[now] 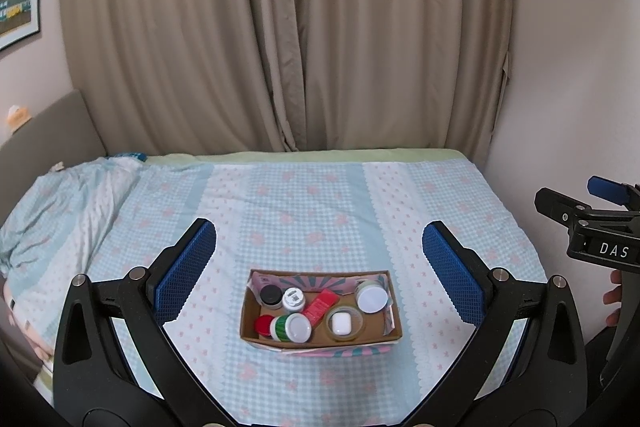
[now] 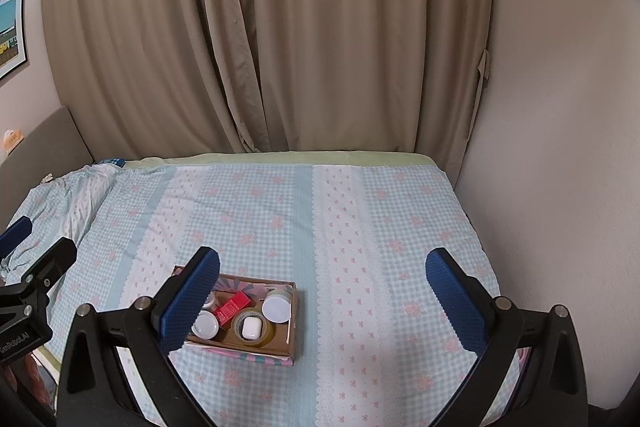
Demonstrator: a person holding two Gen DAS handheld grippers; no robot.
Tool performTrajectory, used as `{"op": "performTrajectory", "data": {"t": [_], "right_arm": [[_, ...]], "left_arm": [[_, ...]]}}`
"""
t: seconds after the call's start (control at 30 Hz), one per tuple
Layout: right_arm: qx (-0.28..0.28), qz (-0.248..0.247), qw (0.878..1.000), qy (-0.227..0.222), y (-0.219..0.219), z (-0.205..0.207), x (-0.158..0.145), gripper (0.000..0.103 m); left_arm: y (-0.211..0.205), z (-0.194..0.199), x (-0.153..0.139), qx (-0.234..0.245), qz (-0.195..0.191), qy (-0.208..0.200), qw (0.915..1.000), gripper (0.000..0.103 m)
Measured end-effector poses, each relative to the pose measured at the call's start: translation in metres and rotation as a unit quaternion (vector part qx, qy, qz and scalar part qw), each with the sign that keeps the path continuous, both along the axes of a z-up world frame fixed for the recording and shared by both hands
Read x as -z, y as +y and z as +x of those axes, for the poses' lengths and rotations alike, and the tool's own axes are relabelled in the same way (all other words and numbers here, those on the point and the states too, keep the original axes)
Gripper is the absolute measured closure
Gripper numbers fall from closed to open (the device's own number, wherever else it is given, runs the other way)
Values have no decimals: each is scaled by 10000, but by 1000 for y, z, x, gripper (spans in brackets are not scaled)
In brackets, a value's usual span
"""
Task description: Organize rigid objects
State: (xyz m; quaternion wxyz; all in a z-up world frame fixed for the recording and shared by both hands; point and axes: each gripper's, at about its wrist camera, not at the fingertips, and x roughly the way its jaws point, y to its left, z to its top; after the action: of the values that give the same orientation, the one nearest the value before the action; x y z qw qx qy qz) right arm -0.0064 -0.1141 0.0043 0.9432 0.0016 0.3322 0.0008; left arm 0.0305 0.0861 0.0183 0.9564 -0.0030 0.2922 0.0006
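A cardboard box (image 1: 246, 311) sits on the bed and holds several small things: a black-lidded jar (image 1: 271, 295), a white-capped bottle (image 1: 293, 299), a red packet (image 1: 319, 304), a green jar lying on its side (image 1: 290, 327), a red cap (image 1: 263, 324), a tape roll (image 1: 345, 325) with a white earbud case (image 1: 341, 321) in it, and a white-lidded jar (image 1: 372, 297). My left gripper (image 1: 319, 243) is open and empty above the box. My right gripper (image 2: 322, 269) is open and empty; the box (image 2: 294, 323) lies below its left finger (image 2: 190, 303).
The bed (image 1: 320, 195) has a blue checked sheet with pink flowers. A crumpled duvet (image 1: 68, 203) lies at the left. Beige curtains (image 1: 280, 27) hang behind the bed, and a wall (image 2: 560, 147) borders its right side. The right gripper shows at the left wrist view's right edge (image 1: 600, 227).
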Motion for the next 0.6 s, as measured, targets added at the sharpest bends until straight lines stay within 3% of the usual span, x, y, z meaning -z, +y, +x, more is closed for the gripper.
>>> {"op": "performTrajectory", "data": {"t": [0.6], "right_arm": [[4, 1, 10000, -38, 1, 2, 1, 0]], "left_arm": [[-2, -3, 4, -253, 0, -157, 9996, 0]]}}
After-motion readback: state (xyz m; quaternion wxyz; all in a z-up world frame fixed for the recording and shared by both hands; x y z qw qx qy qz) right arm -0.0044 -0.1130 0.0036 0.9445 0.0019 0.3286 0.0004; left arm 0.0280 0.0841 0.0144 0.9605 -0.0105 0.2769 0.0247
